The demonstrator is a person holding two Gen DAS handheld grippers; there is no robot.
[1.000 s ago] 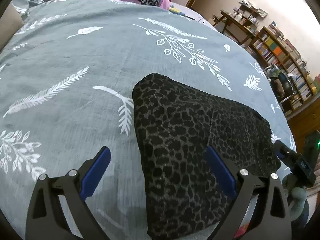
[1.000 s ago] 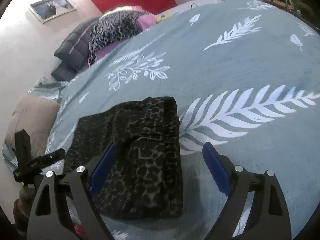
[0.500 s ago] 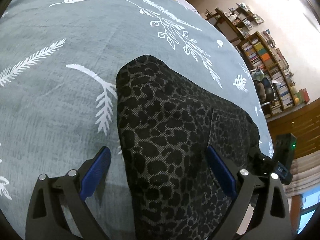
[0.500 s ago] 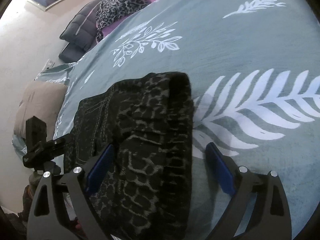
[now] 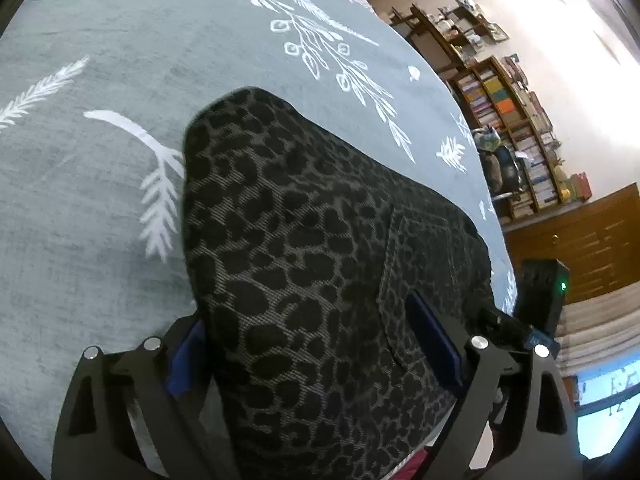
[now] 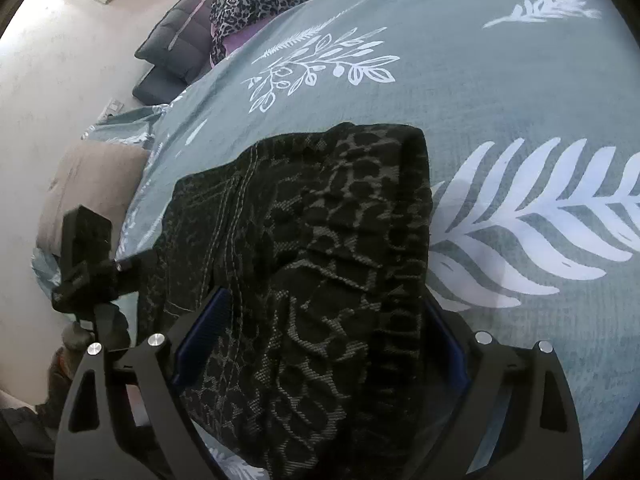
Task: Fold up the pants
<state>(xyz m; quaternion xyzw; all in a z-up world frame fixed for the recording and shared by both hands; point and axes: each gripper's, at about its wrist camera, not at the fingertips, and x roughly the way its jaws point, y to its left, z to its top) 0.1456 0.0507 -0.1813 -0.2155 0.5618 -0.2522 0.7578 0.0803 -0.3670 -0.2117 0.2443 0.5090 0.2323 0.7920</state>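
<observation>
Grey leaf-print bedspread (image 5: 100, 184), folded leopard-print pants (image 5: 304, 264)

Left gripper (image 5: 316, 354): low, 2 black fingers spread wide, blue pads (image 5: 432, 340) facing inward. Its left finger sits partly hidden at the frame's lower edge.

Right gripper (image 6: 320, 340): same posture, fingers wide apart, blue pads (image 6: 202, 336) showing on the inner faces. Each wrist view shows the other gripper's body off to the side.
</observation>
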